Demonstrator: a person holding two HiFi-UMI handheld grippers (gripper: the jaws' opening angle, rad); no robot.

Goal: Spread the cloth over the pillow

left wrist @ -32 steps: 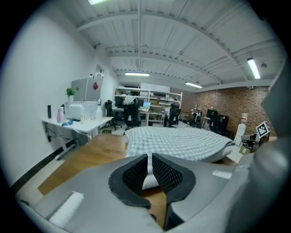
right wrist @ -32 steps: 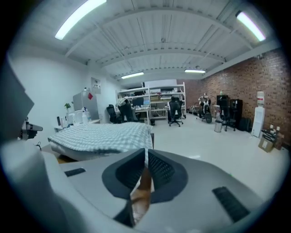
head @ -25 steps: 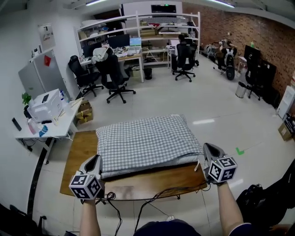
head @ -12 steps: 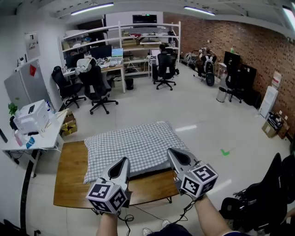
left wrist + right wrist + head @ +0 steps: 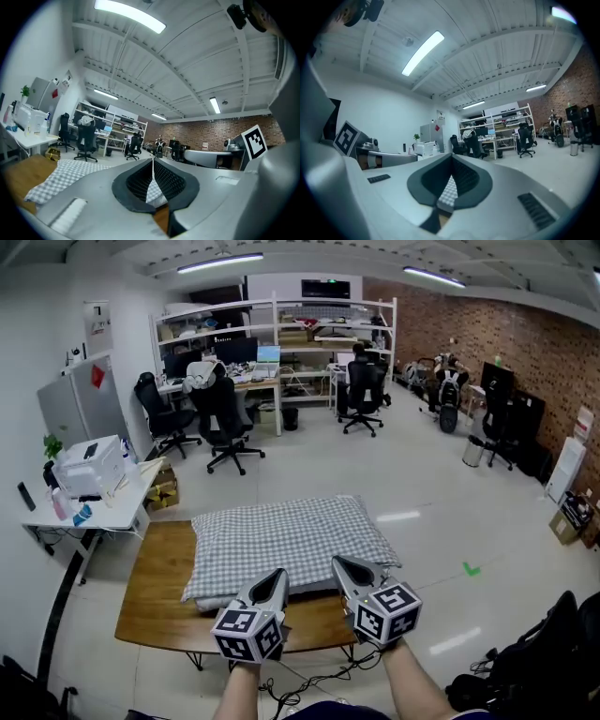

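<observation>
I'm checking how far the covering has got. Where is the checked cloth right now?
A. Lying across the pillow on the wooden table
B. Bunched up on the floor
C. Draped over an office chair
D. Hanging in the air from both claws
A: the head view shows the checked cloth lying flat over the pillow, which rests on the wooden table.

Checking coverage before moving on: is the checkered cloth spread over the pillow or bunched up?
Spread: the checkered cloth lies flat across the pillow.
</observation>
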